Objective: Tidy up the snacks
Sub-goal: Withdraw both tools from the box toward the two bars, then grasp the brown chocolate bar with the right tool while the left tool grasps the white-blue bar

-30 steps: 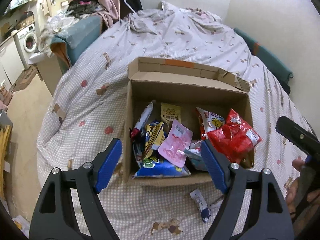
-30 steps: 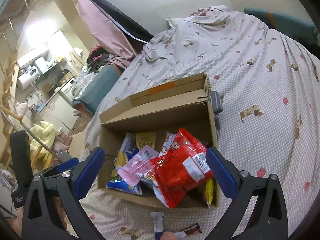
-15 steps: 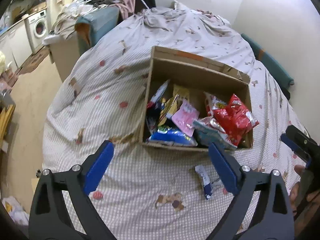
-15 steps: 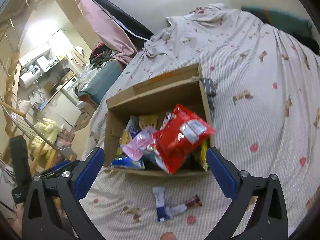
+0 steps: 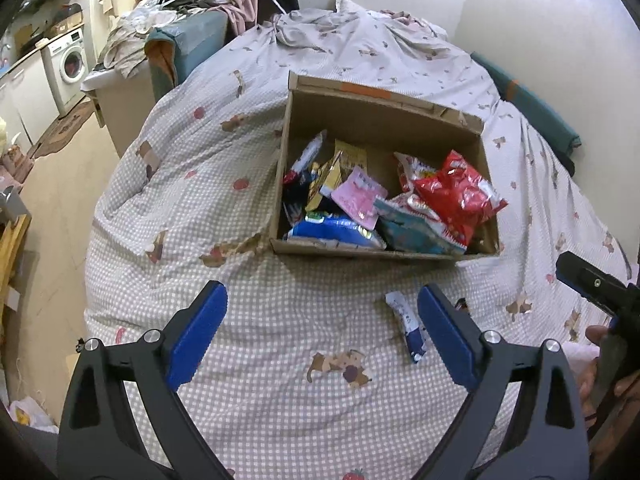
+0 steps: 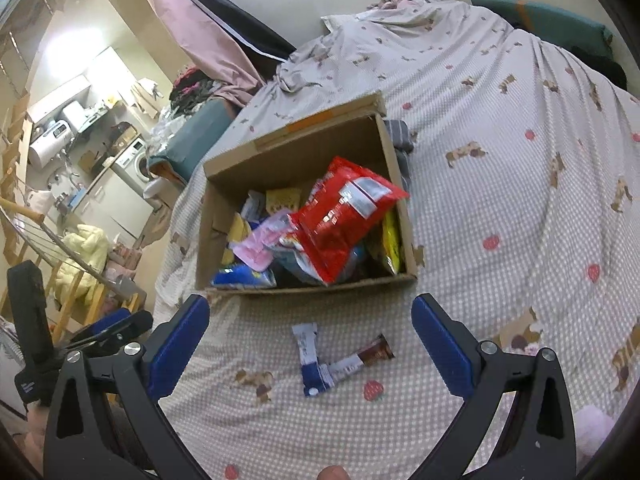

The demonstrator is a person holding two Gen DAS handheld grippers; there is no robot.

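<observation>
Snack bars are lying on the bed (image 6: 520, 200) nearest the grippers: a blue-and-white bar (image 6: 310, 360) touching a brown-tipped bar (image 6: 360, 358). Both the left gripper (image 5: 320, 334) and right gripper (image 6: 310, 342) are hovering with fingers spread, pinching nothing. Farther off, a cardboard box (image 6: 294, 152) is holding a red bag (image 6: 340, 216) atop other packets.

No wording can be read on any packet in the cardboard box (image 5: 384, 254), nor on the two bar wrappers (image 6: 310, 360) lying on the bed; the print is too small and blurred.
</observation>
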